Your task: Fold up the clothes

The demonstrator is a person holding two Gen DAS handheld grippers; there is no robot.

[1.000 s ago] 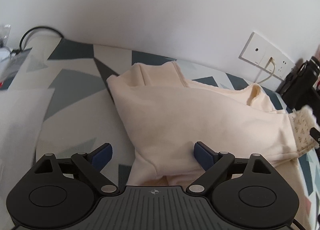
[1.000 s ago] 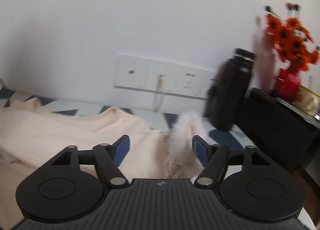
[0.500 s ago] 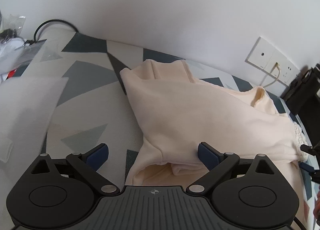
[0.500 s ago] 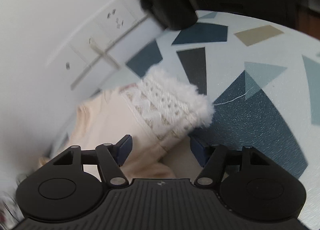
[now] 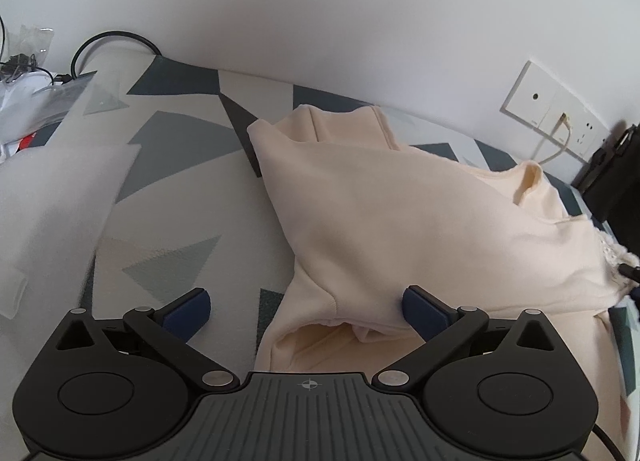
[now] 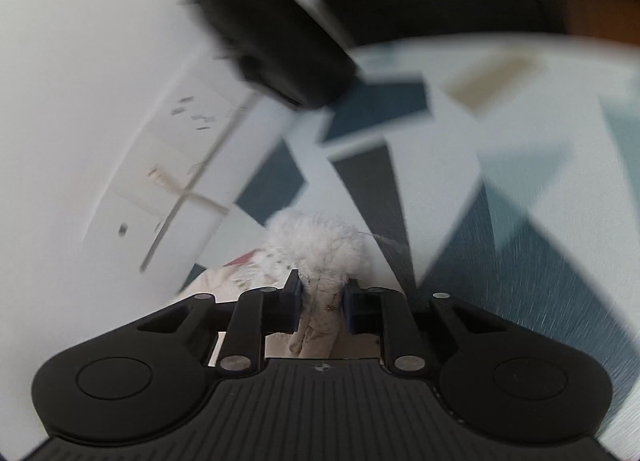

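A cream garment (image 5: 400,221) lies crumpled on a table covered in a cloth of grey, navy and white triangles (image 5: 168,197), its bulk toward the right and far side, near the white wall. The left gripper (image 5: 307,311) hovers over the garment's near hem with its jaws opening, spread wide; the blue pads (image 5: 188,311) press on nothing, one over bare cloth and one above the fabric. The left wrist view alone takes in the whole garment, a sheet of white foam (image 5: 52,205) at the left, a black cable (image 5: 116,41) looping at the far left edge, and a wall socket plate (image 5: 552,113) with a plug in it at the far right. The right wrist view, tilted and blurred, alone shows the garment's fluffy white cuff (image 6: 320,245) up close: the right gripper (image 6: 322,307) has its jaws closing on it, the pads pinching the patterned band just below the fluff. A black bottle-like object (image 6: 276,41) appears beyond, by the socket.
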